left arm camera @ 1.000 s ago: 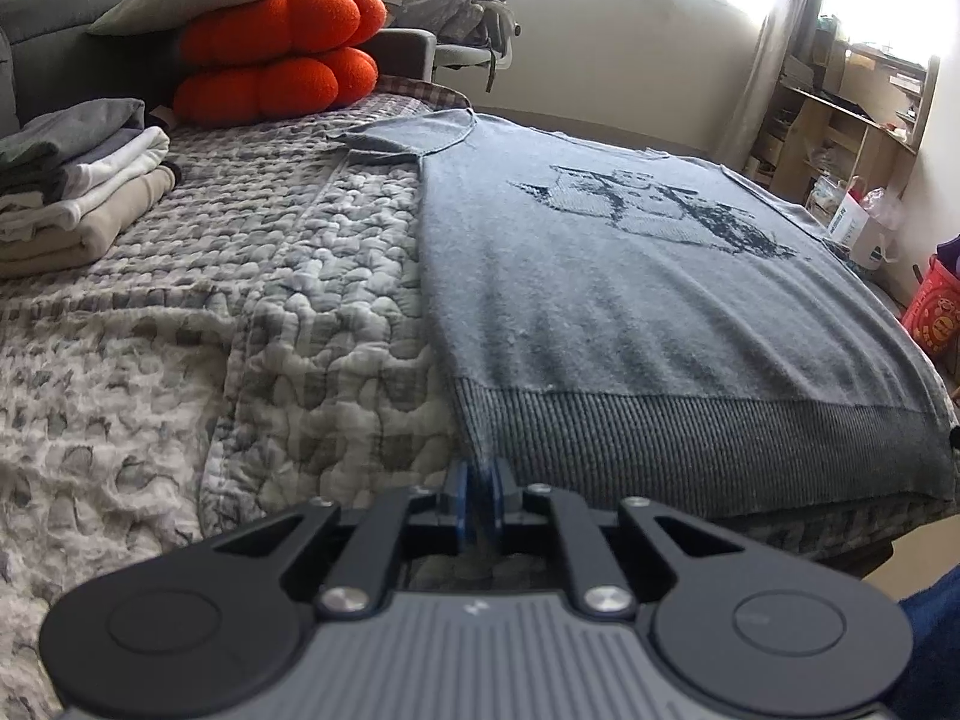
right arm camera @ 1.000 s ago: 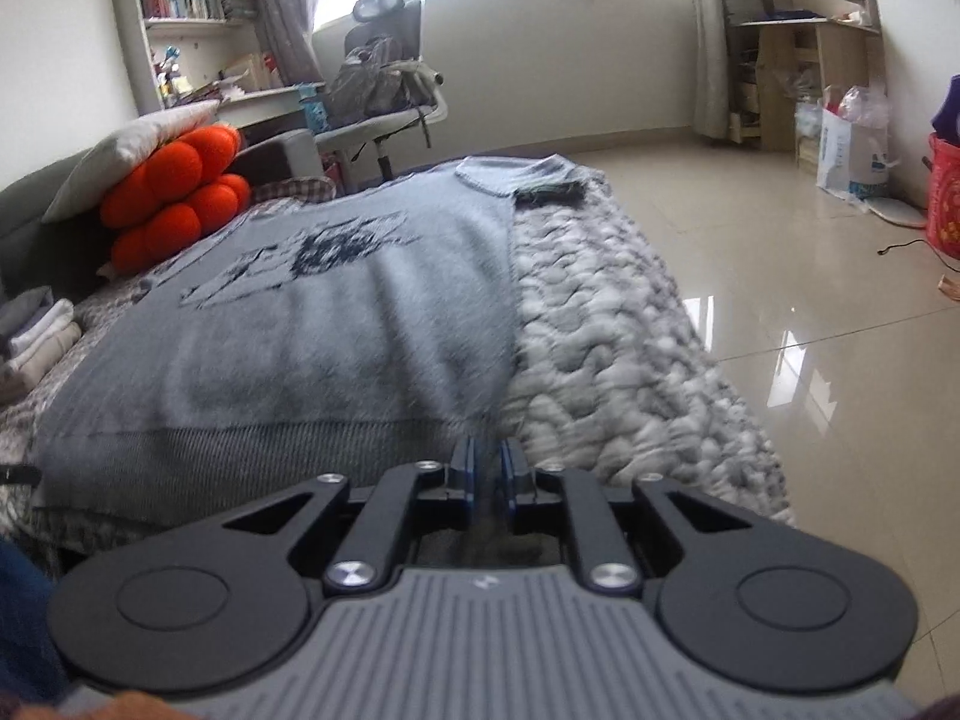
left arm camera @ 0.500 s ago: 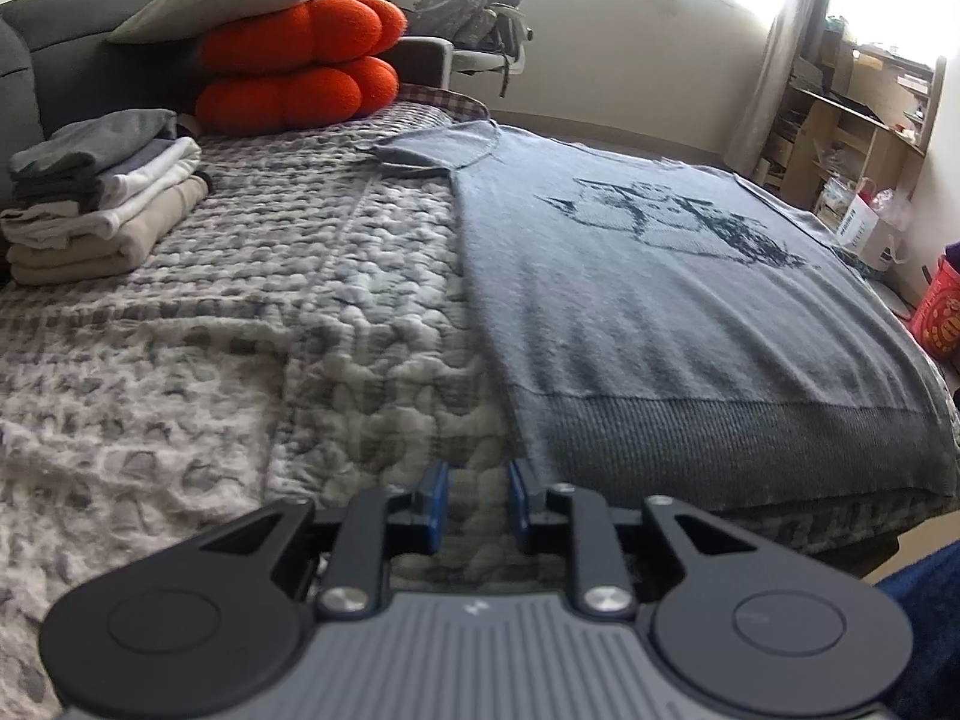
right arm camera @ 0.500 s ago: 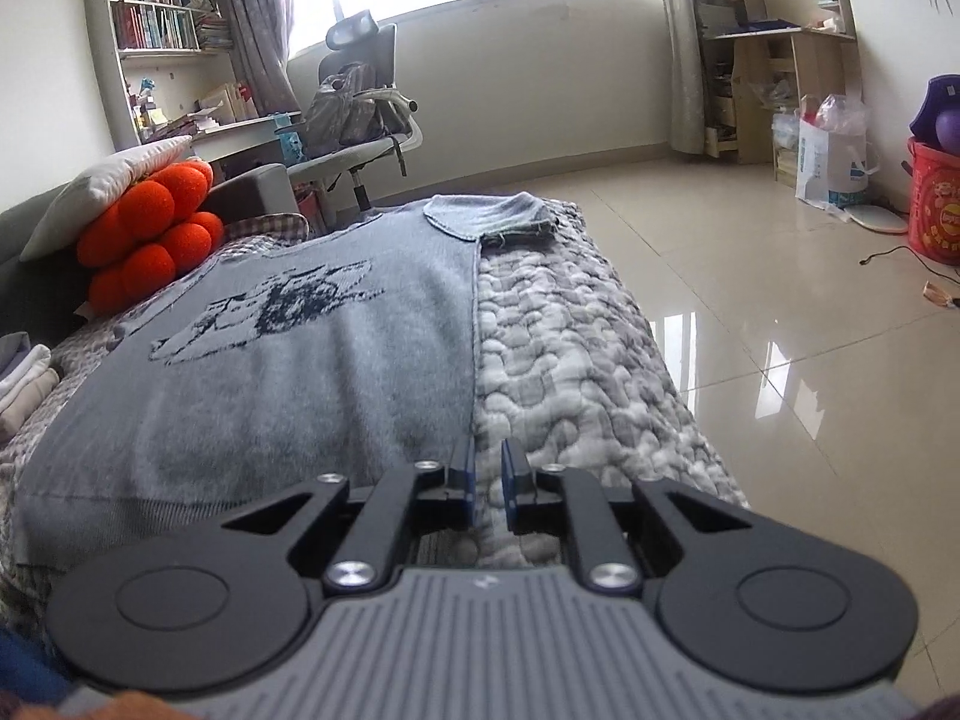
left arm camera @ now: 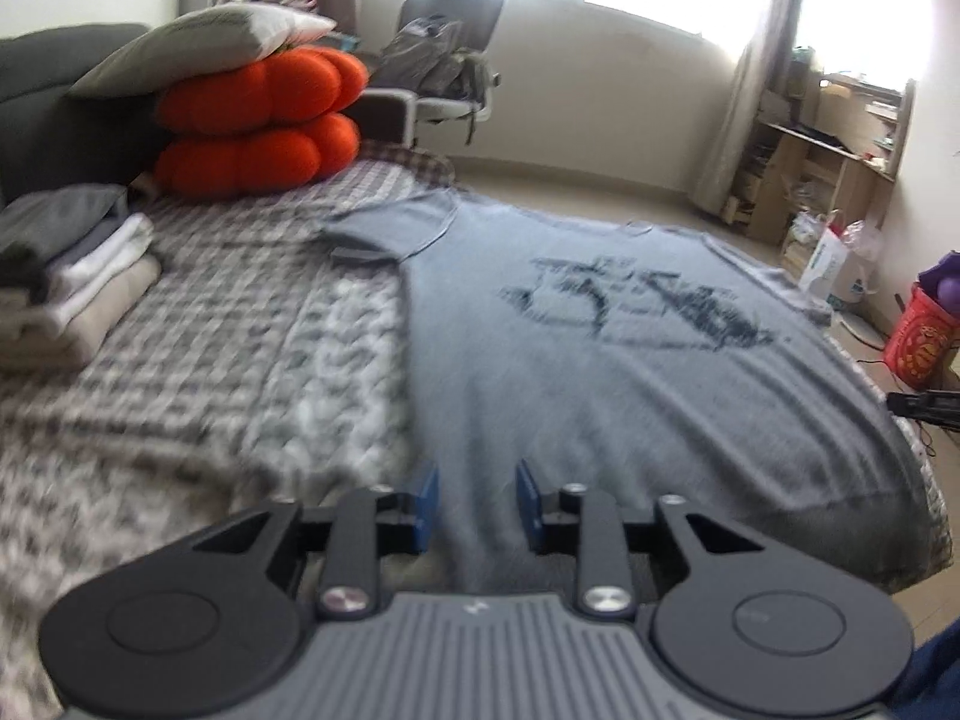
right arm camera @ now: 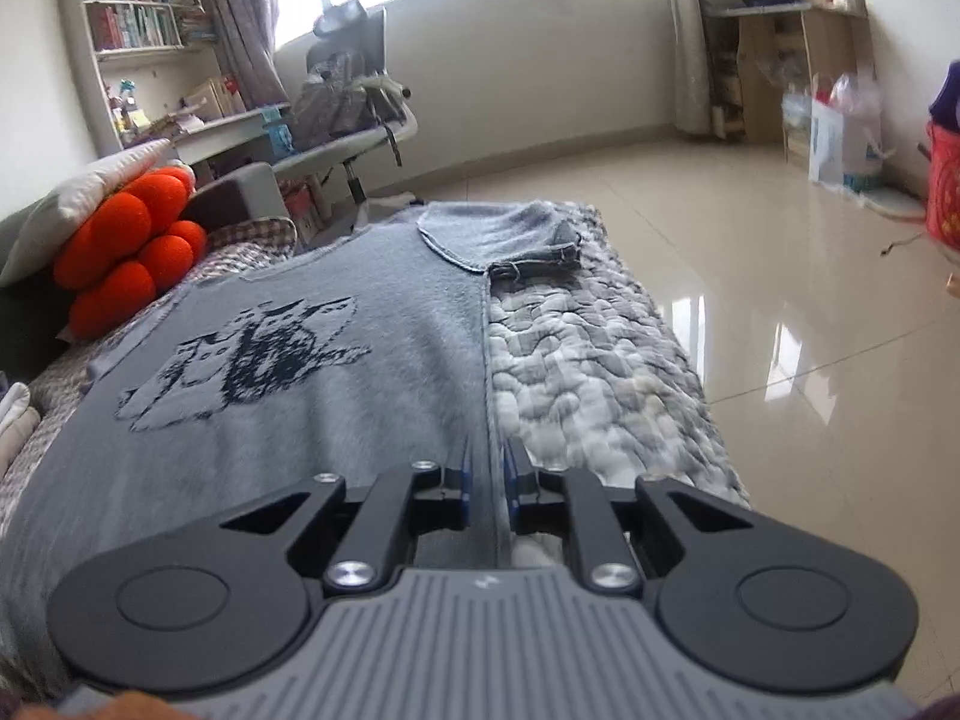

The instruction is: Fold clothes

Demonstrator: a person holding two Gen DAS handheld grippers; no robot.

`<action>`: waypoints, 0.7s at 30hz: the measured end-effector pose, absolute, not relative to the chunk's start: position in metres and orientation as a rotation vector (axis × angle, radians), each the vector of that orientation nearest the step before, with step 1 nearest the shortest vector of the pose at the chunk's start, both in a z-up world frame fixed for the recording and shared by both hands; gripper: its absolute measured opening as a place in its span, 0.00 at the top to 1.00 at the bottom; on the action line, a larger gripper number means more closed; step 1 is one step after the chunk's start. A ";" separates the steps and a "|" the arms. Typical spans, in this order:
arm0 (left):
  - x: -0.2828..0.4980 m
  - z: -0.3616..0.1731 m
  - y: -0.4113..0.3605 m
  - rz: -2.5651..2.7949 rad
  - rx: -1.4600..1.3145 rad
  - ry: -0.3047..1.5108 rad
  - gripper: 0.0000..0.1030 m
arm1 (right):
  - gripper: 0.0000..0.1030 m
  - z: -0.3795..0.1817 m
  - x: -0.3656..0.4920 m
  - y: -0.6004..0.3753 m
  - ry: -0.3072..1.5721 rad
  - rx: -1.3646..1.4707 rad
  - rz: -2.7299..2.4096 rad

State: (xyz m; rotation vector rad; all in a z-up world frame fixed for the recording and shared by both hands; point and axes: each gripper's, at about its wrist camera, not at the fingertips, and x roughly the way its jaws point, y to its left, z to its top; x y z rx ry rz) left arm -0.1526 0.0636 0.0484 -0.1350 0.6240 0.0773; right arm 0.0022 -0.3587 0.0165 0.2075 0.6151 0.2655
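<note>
You are starting this sweater [left arm camera: 600, 372]: it is lying flat, unfolded; left gripper [left arm camera: 477, 507] is opening empty, right gripper [right arm camera: 487, 483] slightly parted, gripping nothing.

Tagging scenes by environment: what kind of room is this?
Likely a home bedroom or study. A quilted bed with pillows and folded clothes, a bookshelf and desk by the window, an office chair.
</note>
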 end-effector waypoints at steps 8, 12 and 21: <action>-0.102 0.043 0.052 0.061 -0.170 0.646 0.64 | 0.60 0.014 0.032 -0.349 0.659 0.249 0.322; -0.081 0.035 0.047 0.077 -0.157 0.661 0.58 | 0.92 0.014 0.032 -0.339 0.648 0.169 0.320; -0.069 0.013 0.048 0.081 -0.156 0.696 0.57 | 0.96 0.022 0.034 -0.348 0.596 0.178 0.251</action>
